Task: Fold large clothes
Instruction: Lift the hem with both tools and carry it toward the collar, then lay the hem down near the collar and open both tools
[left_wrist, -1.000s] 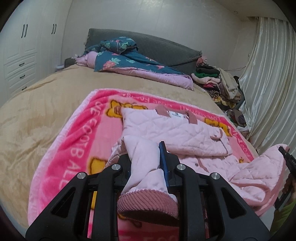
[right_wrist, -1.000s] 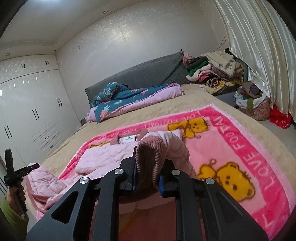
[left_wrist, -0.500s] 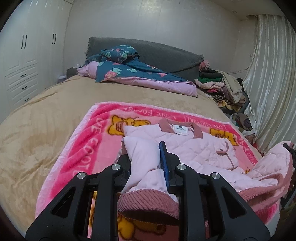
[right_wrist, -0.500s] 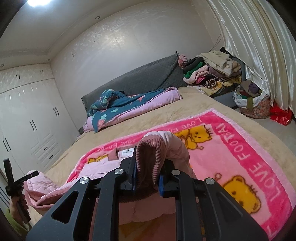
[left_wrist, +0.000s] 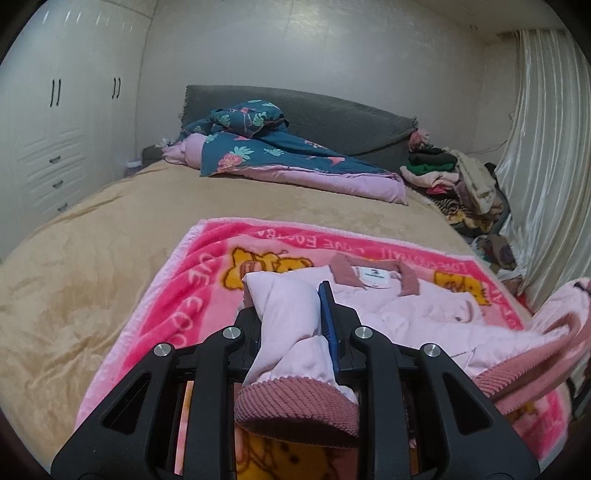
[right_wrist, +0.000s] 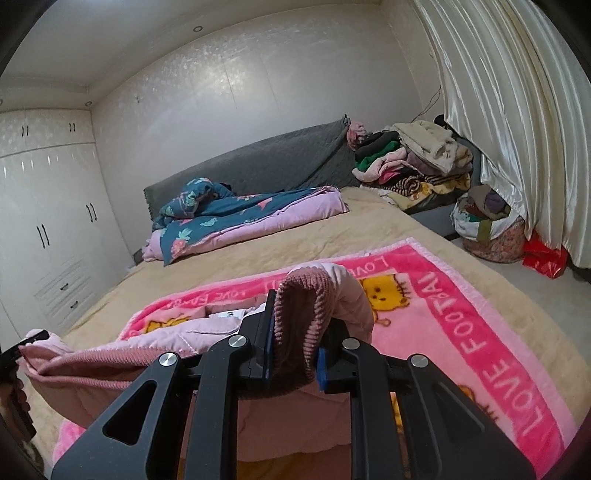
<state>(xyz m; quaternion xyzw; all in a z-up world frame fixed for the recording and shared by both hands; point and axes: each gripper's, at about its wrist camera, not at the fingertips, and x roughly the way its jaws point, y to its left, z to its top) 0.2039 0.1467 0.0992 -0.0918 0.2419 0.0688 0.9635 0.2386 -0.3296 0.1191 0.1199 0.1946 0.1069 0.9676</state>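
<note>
Left wrist view: the left tongs (left_wrist: 291, 325) are clamped nearly shut on the pink quilted jacket (left_wrist: 417, 314), pinching the lower hem so that the ribbed band (left_wrist: 295, 406) bunches just behind the fingers. The jacket's collar and label lie flat, farther off, on the pink blanket (left_wrist: 199, 266) spread over the bed (left_wrist: 92, 251). At the right edge the other end of the hem hangs lifted.

Right wrist view: the right tongs (right_wrist: 293, 343) are likewise closed almost fully on the jacket's ribbed band (right_wrist: 299, 317), which folds up and over the fingers. The hem stretches left toward the other tongs at the frame's edge, with the jacket's body sagging between.

The step in hand looks like carrying the bottom hem up toward the collar. To do it well, I would keep both ends level and the hem taut, so the fold line runs straight across. Both ends should then come down together just short of the collar, and let go only once the cloth rests on the jacket.
</note>
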